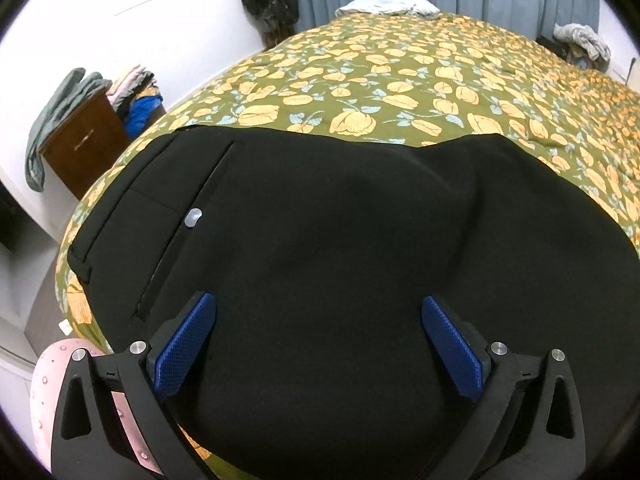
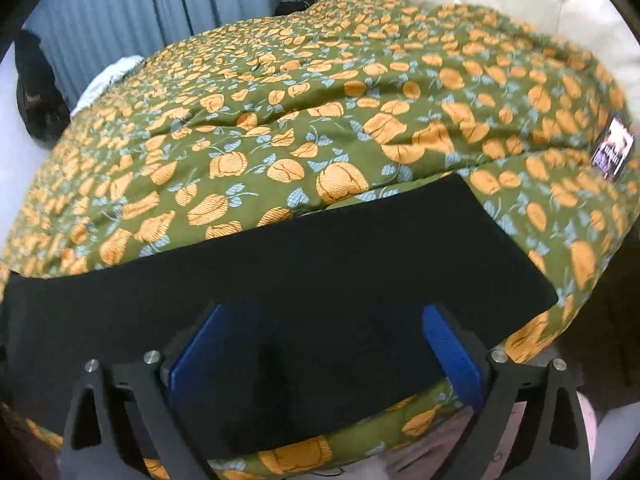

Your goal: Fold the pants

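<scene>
Pants [image 1: 340,240]: black, laid flat across the near edge of the floral bedspread [image 1: 400,80], long axis running left to right before us.
Waist end: we see the pocket seam and its pale button [image 1: 193,216] at the left, under the left gripper [image 1: 318,344].
Left gripper: pads spread apart over the seat, holding nothing.
Leg end: the hem [image 2: 516,248] lies to the right, nearest the right gripper [image 2: 320,348].
Right gripper: jaws apart above the leg; whether they touch cloth we cannot quite tell, the view being blurred.
Coming move: in our judgement the fold turns on that left-right axis, hem carried toward waist, the right hand better placed.
</scene>
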A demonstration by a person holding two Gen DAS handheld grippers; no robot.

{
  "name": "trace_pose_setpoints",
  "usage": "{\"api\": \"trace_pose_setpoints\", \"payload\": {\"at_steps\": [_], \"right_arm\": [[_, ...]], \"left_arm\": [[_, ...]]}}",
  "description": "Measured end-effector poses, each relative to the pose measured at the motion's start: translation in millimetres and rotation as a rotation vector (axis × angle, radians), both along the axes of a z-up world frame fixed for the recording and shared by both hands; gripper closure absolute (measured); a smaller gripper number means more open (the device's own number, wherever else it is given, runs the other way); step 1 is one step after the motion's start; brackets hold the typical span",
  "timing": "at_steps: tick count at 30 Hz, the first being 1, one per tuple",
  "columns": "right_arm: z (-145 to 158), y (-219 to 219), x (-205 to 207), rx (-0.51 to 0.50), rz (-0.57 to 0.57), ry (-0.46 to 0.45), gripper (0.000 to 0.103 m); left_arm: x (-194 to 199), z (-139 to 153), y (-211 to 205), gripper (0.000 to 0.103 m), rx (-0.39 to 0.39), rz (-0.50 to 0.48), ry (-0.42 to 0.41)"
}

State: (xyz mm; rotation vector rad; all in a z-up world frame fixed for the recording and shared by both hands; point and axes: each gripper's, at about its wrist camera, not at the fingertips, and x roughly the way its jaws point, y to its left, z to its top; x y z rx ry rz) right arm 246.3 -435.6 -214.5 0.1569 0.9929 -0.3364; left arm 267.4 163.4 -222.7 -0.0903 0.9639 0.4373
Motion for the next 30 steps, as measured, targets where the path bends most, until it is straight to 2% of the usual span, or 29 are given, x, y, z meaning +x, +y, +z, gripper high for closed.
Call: {"api": "trace_pose_setpoints", "payload": {"at_steps": [7,14,20,22,25,30], "right_arm": [[-9,18,7,-0.105,0.039,-0.020,0.005],[-25,20,14,-0.063,0.070,0.002,0.005],[-29,18,14,-0.087,0.046,0.011,0.005],[-25,22,13,-0.123,0.044,-0.004,0.005],[-20,29,12,-0.156,0.074,-0.031,0.004],[-28,33,18,-0.176,0.094,0.018,0.004]], "left_arm": [[-1,-3,0,0.000,-0.004,-0.005,-0.002],[-1,-4,-1,0.000,0.001,-0.019,0.001],[0,-4,-2,0.000,0.004,-0.032,0.017],[0,0,-4,0.000,0.004,-0.048,0.031],[-6,11,-11,0.000,-0.001,-0.073,0.000],[-12,19,-35,0.000,-0.012,-0.133,-0.020]]}}
